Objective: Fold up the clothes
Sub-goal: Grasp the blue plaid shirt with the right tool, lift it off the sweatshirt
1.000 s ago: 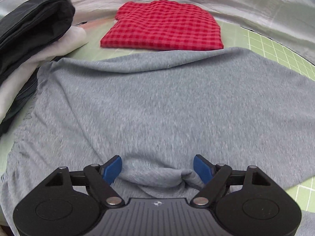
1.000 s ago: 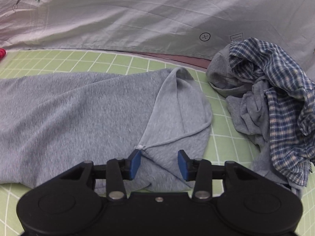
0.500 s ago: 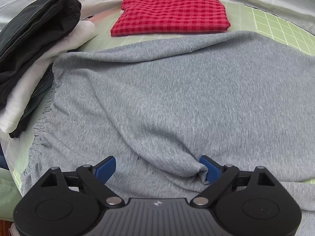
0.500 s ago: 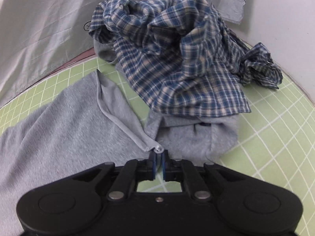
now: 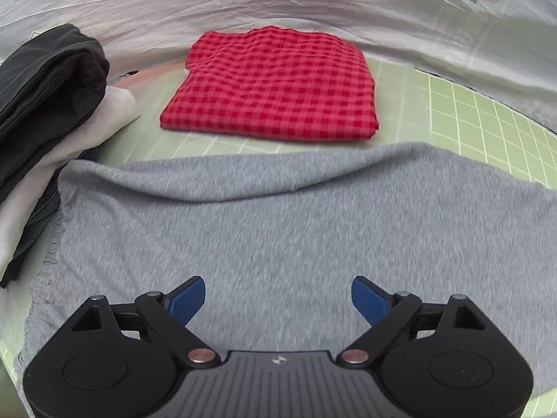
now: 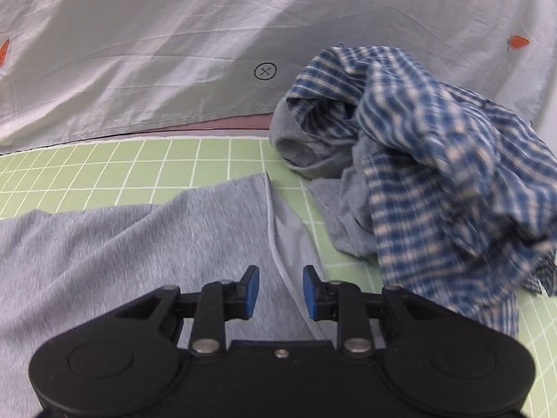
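The grey garment [image 5: 299, 230] lies spread flat on the green gridded mat [image 5: 487, 118] that covers the table, directly under and ahead of both grippers. The left gripper [image 5: 276, 299] hangs over its broad middle with the jaws wide apart and nothing between them. The right gripper [image 6: 280, 291] hangs over the garment's right end with its jaws parted to a narrower gap, also holding nothing; a pale seam or hem [image 6: 275, 240] runs away from that gap, nearly straight ahead of it.

The garment's long axis runs side to side, across the line of both grippers, from the left gripper's far left over to the right gripper's station. Its far edge lies ahead of the left gripper as a soft raised ridge; its near edge is hidden beneath the gripper bodies. The seam end is the right gripper's to take, being just under it, while the left gripper is nearer the opposite end.

Beyond the garment, straight ahead of the left gripper, a folded red checked shirt [image 5: 275, 83] rests apart from it. To the left gripper's left sits a stack of folded dark and white clothes [image 5: 45, 104], touching or nearly touching the garment's corner. To the right gripper's right lies a crumpled heap of blue plaid shirt [image 6: 435, 160] over more grey cloth, just beside the garment's end.
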The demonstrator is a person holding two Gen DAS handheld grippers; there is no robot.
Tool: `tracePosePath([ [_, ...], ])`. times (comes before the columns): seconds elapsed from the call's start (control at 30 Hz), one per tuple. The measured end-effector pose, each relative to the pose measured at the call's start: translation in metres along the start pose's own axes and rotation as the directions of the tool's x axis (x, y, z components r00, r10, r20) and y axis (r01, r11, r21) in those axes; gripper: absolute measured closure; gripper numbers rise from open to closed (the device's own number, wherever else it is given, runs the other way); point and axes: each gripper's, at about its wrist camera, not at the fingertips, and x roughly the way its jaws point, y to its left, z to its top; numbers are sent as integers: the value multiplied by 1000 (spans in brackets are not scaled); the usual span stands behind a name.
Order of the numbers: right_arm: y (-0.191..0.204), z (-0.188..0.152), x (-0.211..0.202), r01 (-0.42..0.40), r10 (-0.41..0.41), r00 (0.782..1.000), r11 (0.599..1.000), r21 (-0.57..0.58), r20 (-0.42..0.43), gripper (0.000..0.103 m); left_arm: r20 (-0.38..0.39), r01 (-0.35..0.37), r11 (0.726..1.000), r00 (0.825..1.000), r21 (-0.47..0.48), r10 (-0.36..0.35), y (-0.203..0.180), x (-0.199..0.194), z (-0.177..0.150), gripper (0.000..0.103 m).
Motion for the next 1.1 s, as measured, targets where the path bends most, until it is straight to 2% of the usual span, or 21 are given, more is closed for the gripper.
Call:
tracePosePath([
  [0.03, -1, 3, 7, -5, 6, 1000, 1000, 18, -14, 76, 4, 5, 1000, 1000, 0, -5, -4, 3, 5, 12],
  [0.07, -2, 7, 15, -10, 11, 1000, 999, 35, -28, 81, 5, 11, 1000, 1000, -2, -11, -8, 6, 10, 12],
  [0.1, -3, 10, 22, -15, 17, 999, 998, 53, -41, 95, 7, 18, 1000, 1000, -3, -18, -12, 9, 14, 12],
  [0.13, -5, 13, 25, -12, 16, 999, 998, 68, -52, 102, 7, 27, 1000, 1000, -4, -27, -15, 12, 18, 12],
  [0.23, -12, 17, 16, 47, -47, 999, 997, 58, 6, 101, 0, 52, 999, 999, -3, -52, -23, 19, 22, 12],
  [0.37, -20, 17, 15, 52, -53, 999, 996, 72, 10, 101, -16, 48, 999, 999, 13, -48, -31, 31, 21, 12],
  [0.5, -27, 16, 14, 53, -54, 999, 995, 87, 9, 100, -32, 58, 998, 998, -10, -58, -29, 37, 22, 12],
  [0.53, -29, 16, 14, 53, -54, 999, 994, 91, 9, 98, -35, 60, 998, 998, -16, -61, -28, 37, 22, 12],
  [0.6, -33, 16, 14, 53, -54, 998, 994, 98, 8, 81, -43, 56, 998, 997, -25, -57, -27, 40, 21, 12],
  [0.63, -34, 16, 13, 53, -54, 998, 993, 102, 8, 80, -48, 52, 998, 997, -32, -54, -27, 42, 21, 12],
  [0.67, -41, 17, 16, 65, -66, 998, 992, 110, 2, 82, -52, 51, 998, 997, -42, -53, -26, 43, 20, 12],
  [0.77, -62, 20, 26, 111, -110, 994, 984, 139, -20, 103, -58, 49, 997, 997, -65, -53, -26, 44, 20, 12],
  [1.1, -134, 30, 58, 265, -247, 963, 937, 227, -105, 103, -58, 9, 999, 998, -46, -12, -36, 43, 24, 12],
])
